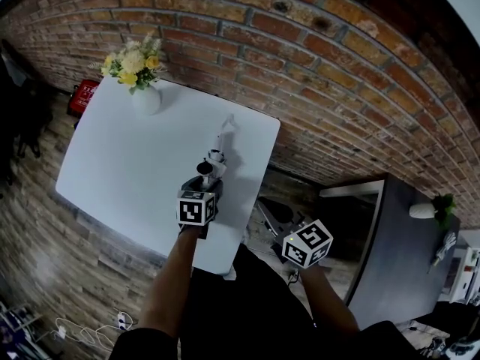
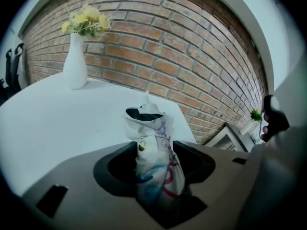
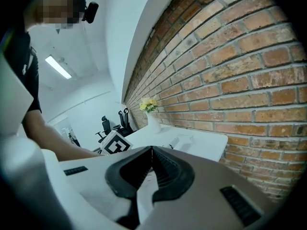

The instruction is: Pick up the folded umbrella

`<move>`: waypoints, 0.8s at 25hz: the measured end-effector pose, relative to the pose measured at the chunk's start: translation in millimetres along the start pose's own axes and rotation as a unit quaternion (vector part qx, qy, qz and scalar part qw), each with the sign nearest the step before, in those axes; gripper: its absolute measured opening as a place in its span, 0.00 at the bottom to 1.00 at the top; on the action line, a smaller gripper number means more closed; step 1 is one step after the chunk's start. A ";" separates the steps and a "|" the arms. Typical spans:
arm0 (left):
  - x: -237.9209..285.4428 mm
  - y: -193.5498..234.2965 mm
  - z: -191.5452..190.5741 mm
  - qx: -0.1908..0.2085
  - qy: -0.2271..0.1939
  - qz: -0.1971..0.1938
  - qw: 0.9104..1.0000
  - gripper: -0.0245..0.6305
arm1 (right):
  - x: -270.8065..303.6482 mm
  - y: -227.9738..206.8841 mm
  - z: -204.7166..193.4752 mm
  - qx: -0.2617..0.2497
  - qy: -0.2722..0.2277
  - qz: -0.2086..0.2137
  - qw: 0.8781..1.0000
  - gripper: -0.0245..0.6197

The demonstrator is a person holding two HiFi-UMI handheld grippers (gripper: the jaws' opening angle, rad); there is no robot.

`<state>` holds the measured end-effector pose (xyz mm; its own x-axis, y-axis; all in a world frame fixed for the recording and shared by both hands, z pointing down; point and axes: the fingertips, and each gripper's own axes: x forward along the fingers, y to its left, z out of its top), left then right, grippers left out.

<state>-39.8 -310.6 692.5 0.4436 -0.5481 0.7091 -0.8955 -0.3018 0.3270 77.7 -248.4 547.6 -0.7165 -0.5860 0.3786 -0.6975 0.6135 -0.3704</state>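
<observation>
The folded umbrella [image 1: 220, 144], white with blue and red print, lies lengthwise near the right edge of the white table [image 1: 127, 163]. In the left gripper view its strapped end [image 2: 156, 164] fills the gap between the jaws, and both pads press against the fabric. My left gripper [image 1: 208, 178] is shut on that near end, and the umbrella's far tip points toward the brick wall. My right gripper [image 3: 151, 149] hangs off the table's right side, level with its near corner. Its jaws are shut with nothing in them.
A white vase of yellow flowers [image 1: 145, 94] stands at the table's far left corner. The brick wall [image 1: 337, 73] runs close behind the table. A dark cabinet [image 1: 390, 231] stands to the right, and cables [image 1: 82, 330] lie on the wooden floor.
</observation>
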 end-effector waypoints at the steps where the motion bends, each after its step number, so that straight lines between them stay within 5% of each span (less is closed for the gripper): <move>1: -4.3 -0.4 1.6 -0.007 -0.006 -0.005 1.000 0.41 | 1.4 1.1 0.6 0.000 0.000 0.002 1.000 0.07; 10: -59.0 1.2 15.6 -0.074 -0.074 -0.053 0.993 0.41 | 21.3 18.4 14.0 -0.011 -0.009 0.027 1.000 0.07; 20: -124.8 -3.1 36.0 -0.158 -0.150 -0.114 0.969 0.41 | 28.7 37.1 27.8 -0.016 -0.025 0.044 0.999 0.07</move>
<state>-91.2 -269.4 580.5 0.5792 -0.7121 0.3969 -0.7175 -0.2142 0.6628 30.9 -257.2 521.1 -0.7748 -0.5550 0.3029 -0.6322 0.6791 -0.3729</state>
